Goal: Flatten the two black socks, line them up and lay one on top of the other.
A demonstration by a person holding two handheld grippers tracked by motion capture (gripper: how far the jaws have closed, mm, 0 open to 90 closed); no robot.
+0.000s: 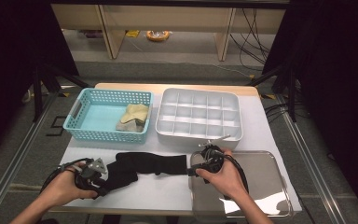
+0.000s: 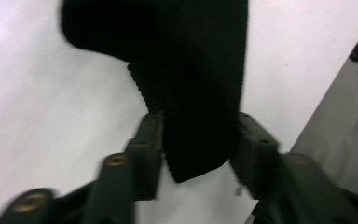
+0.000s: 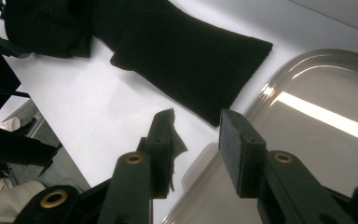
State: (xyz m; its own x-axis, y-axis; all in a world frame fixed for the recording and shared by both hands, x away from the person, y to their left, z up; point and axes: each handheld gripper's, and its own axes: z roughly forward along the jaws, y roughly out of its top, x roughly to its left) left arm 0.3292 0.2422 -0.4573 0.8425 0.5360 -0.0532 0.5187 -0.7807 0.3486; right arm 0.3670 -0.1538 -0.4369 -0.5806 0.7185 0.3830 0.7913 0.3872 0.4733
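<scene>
We are working at one white bench (image 1: pixel 168 186) carrying one shiny metal tray (image 1: pixel 261 172), one white plastic divided box (image 1: pixel 198 115) and one turquoise perforated basket (image 1: pixel 106 116) holding tan cloths (image 1: pixel 133 117). One long black ribbed sock (image 1: pixel 144 164) is lying along the front. Our left gripper (image 2: pixel 198 140) fingers are straddling its end; our right gripper (image 3: pixel 196 144) fingers are standing apart, holding nothing.

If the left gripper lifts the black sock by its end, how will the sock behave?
The black sock looks like soft ribbed knit lying flat and creased on the table, so it would probably hang limp and fold. It seems light for its size. Its end sits between the jaws of the left gripper; the knit texture should likely resist slipping.
</scene>
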